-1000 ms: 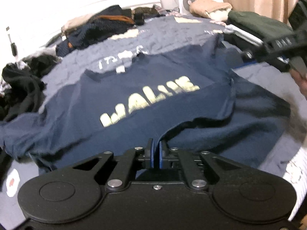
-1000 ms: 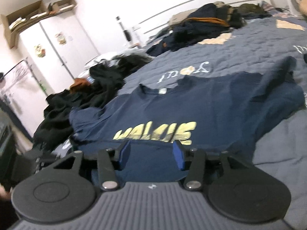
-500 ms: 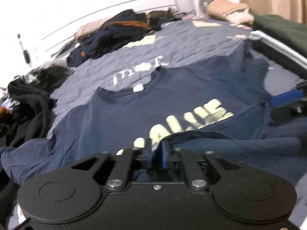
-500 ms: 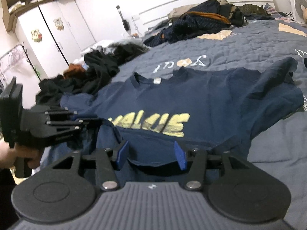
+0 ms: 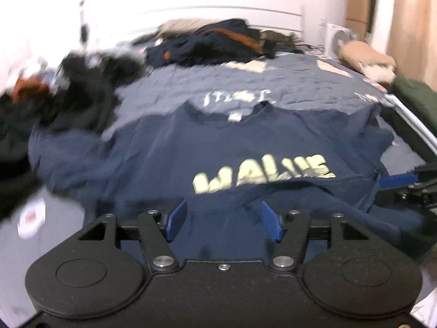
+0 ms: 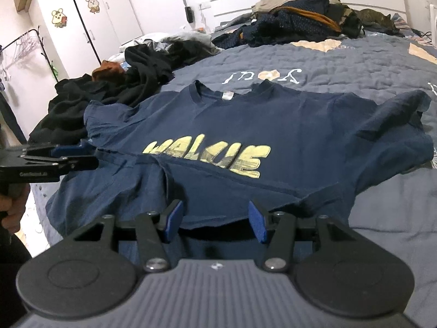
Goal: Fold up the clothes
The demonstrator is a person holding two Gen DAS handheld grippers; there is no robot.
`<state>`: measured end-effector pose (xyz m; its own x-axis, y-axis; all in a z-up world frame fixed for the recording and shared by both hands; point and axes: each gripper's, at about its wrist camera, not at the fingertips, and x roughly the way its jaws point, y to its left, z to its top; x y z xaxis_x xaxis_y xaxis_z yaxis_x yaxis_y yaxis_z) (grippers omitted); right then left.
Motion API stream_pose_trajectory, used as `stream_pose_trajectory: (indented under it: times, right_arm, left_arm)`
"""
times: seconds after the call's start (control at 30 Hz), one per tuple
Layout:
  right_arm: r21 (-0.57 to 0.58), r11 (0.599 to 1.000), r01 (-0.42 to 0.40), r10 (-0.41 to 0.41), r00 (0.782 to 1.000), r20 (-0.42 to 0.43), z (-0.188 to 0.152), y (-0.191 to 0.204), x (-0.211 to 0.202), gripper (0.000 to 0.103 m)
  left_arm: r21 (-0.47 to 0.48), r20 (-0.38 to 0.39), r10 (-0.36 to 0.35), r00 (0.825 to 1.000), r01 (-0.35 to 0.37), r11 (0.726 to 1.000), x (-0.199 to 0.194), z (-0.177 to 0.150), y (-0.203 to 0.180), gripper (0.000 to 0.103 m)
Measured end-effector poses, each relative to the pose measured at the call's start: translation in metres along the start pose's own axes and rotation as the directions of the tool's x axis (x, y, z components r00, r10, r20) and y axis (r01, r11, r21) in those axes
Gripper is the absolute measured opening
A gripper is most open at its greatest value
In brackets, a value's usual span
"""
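Left wrist view, blurred by motion: a navy T-shirt (image 5: 245, 147) lies spread across a bed (image 5: 169, 90) covered with a grey-blue quilt, filling the middle of the frame. Its collar points toward the top of the frame, and pale yellow block lettering crosses the chest. The shirt's bottom hem is turned up toward the lettering in an uneven, rumpled band. At the bottom centre, the left gripper (image 5: 222, 218) shows its two blue fingers (image 5: 176, 220) spreading apart above the folded hem; the cloth lies between and beneath them, but the fingers are not pressing on it. At the right edge, the blue finger of the other gripper pokes in just beside the shirt's side.

Right wrist view, sharp: the same T-shirt (image 6: 259, 142) fills the middle of the frame, one sleeve rumpled at the right, the folded hem bunched in the lower centre. The right gripper (image 6: 215, 220) at the bottom centre has its blue fingers (image 6: 256, 222) spread wide, with the hem's edge lying between them untouched. At the left edge, the left gripper (image 6: 68, 154) hangs next to the shirt's side edge; whether it touches the cloth cannot be told. A person's hand (image 6: 12, 210) holds its handle at the lower left.

A heap of dark clothes (image 6: 109, 90) sits on the bed in the left middle, and another pile (image 6: 297, 24) lies against the headboard at the top. White wardrobe doors (image 6: 73, 19) with cartoon stickers stand in the upper left.
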<state>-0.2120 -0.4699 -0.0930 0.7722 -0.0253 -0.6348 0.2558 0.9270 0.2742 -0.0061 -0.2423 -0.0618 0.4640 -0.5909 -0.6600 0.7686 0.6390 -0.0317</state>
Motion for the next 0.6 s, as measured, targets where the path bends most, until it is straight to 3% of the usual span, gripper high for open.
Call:
stream_pose_trajectory:
  times: [0.1,0.27,0.43,0.6]
  right_arm:
    - [-0.024,1.0,0.007,-0.007,1.0,-0.011,-0.001,0.001,0.0,0.052]
    - [-0.102,0.993,0.064,-0.066,0.998,-0.017,-0.004,-0.001,0.0,0.052]
    - [-0.183,0.979,0.094,-0.1,0.995,-0.026,-0.006,-0.002,0.003,0.052]
    - [-0.362,0.93,0.065,-0.068,0.998,0.005,-0.01,0.01,0.007,0.052]
  left_arm:
    - [-0.04,-0.02,0.028,0.999,-0.029,0.999,0.005,-0.002,0.008,0.059]
    - [-0.093,-0.001,-0.002,1.0,0.002,0.996,0.006,0.0,0.012,0.059]
    - [-0.057,-0.02,-0.019,1.0,0.017,0.998,0.012,-0.001,0.003,0.06]
    - [-0.02,-0.034,-0.029,0.999,0.029,0.999,0.015,-0.003,-0.005,0.06]
